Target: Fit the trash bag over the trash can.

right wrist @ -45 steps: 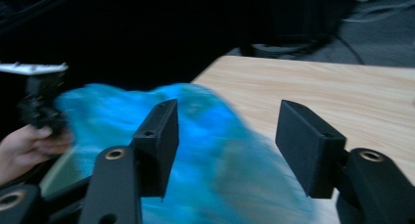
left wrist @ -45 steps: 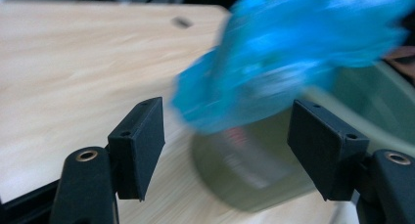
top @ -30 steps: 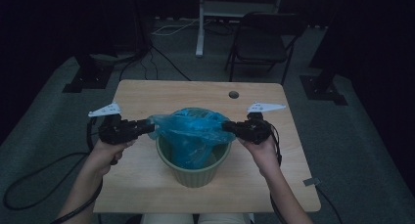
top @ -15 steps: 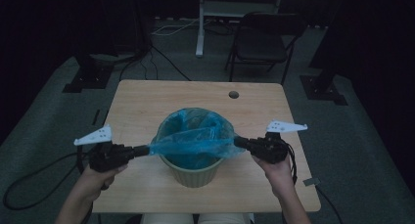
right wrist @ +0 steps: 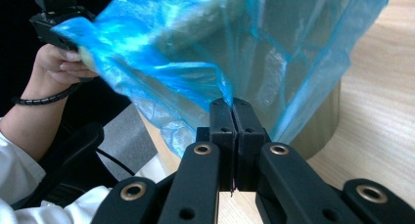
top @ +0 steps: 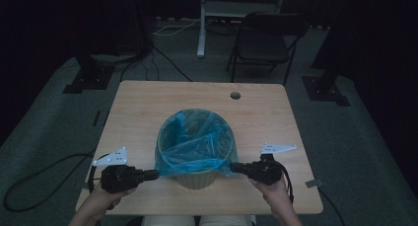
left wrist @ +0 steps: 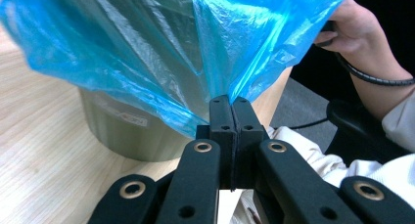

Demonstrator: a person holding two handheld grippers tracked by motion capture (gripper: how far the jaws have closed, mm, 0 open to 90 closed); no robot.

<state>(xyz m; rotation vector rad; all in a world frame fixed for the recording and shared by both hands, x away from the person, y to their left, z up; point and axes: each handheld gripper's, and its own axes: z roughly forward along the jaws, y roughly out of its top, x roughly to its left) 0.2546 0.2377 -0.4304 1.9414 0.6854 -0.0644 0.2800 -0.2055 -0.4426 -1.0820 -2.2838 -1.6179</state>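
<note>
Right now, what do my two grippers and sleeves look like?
Both the left gripper and the right gripper are black, with brass-ringed pivots on the linkage arms, a pale three-cornered plate on top and a black cable trailing. Sleeves are white.

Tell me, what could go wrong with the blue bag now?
The bag is thin, and both grippers, left and right, are shut on its rim and stretching it over the bin, so it might tear at the pinched corners. The film could also slip out of the shut jaws. And the bin sits near the table edge closest to the person, so a hard pull may tip or drag it off.
</note>
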